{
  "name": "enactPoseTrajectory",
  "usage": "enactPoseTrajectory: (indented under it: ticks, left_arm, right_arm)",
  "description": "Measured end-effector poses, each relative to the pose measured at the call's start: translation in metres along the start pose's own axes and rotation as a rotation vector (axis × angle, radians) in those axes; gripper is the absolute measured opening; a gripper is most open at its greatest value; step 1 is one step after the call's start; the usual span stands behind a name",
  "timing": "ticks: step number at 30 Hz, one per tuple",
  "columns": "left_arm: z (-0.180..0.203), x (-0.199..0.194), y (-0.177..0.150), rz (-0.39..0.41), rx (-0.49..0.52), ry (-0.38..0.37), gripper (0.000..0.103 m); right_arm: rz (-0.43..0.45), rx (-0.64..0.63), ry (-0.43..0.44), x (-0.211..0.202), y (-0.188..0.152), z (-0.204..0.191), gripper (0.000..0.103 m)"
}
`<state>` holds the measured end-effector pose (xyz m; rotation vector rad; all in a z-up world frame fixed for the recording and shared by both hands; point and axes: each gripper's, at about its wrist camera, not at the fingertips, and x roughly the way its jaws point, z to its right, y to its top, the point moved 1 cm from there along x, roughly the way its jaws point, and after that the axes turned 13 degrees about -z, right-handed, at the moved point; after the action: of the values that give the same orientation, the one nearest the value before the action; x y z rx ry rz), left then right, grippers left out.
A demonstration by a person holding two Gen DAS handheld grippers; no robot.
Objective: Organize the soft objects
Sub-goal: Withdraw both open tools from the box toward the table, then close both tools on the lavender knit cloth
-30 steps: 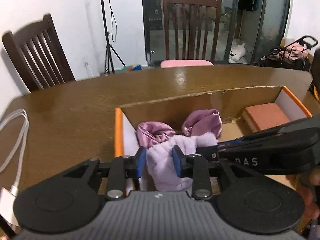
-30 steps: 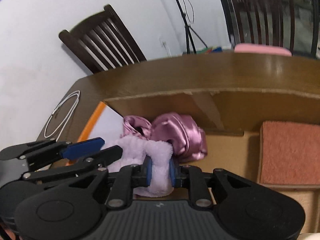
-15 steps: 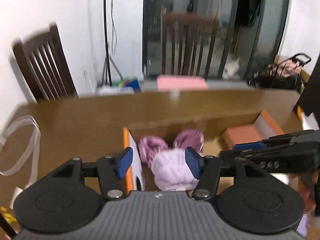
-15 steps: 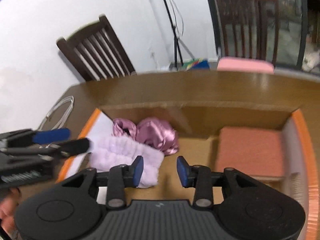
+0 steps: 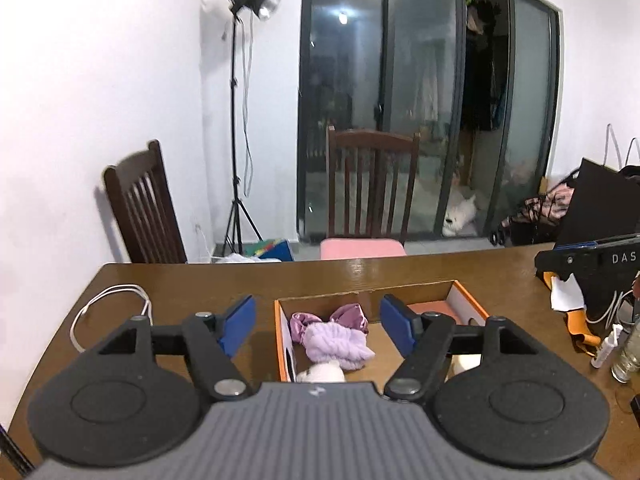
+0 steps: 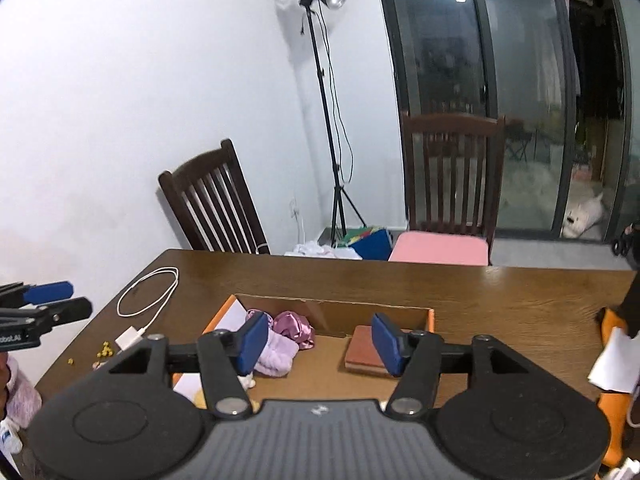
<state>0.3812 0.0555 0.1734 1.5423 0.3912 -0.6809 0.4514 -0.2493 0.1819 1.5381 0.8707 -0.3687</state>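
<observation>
An open cardboard box with orange rim [image 5: 281,322] [image 6: 430,313] sits on the brown table. Inside lie a fluffy lilac cloth [image 5: 334,344] [image 6: 276,354], a shiny pink satin piece [image 5: 349,315] [image 6: 294,326] behind it, and a folded rust-coloured cloth [image 6: 362,350] [image 5: 434,306] on the right side. A white fluffy thing [image 5: 320,372] lies at the box's near edge. My left gripper [image 5: 318,326] is open and empty, high above the box. My right gripper [image 6: 316,342] is open and empty, also raised above it.
A white cable [image 6: 150,296] [image 5: 108,308] lies on the table left of the box, with small yellow bits [image 6: 105,348] near it. Bottles [image 5: 624,354] and orange-white packaging [image 6: 612,360] stand at the right. Two wooden chairs [image 5: 370,184] and a light stand [image 6: 328,120] are behind the table.
Both grippers opened and let go of the lilac cloth, which now lies in the box. Both then rose and pulled back, well above the box.
</observation>
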Motion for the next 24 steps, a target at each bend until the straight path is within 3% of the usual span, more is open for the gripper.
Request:
enactPoseTrajectory:
  ticks: [2,5,10,12,16,19,24]
  left_arm:
    - [0.007,-0.021,-0.031,0.062,-0.006,0.02,0.083]
    - [0.021,-0.057,-0.087,0.159,0.014,-0.01,0.092]
    - [0.044,-0.091,-0.186,0.202,0.014,-0.008,0.101]
    - [0.051,-0.098,-0.222,0.179,0.017,0.006,0.102]
    - [0.053,-0.096,-0.247,0.091,0.014,-0.011,0.102]
    - [0.052,-0.092,-0.243,0.085,-0.002,-0.019,0.102]
    - [0.049,-0.065,-0.235,0.054,-0.044,-0.064,0.102]
  right_arm:
    - [0.057,-0.038,-0.008,-0.021,-0.024,-0.005,0.06]
    - [0.13,-0.108,0.002,-0.045,-0.075,-0.016,0.072]
    - [0.184,-0.167,0.046,-0.059,-0.187,-0.034,0.078]
    - [0.173,-0.211,0.062,-0.06,-0.234,-0.041,0.079]
    - [0.092,-0.192,0.097,-0.06,-0.286,-0.043,0.08]
    - [0.069,-0.18,0.122,-0.058,-0.292,-0.047,0.08]
    - [0.078,-0.145,0.059,-0.038,-0.288,-0.04,0.08]
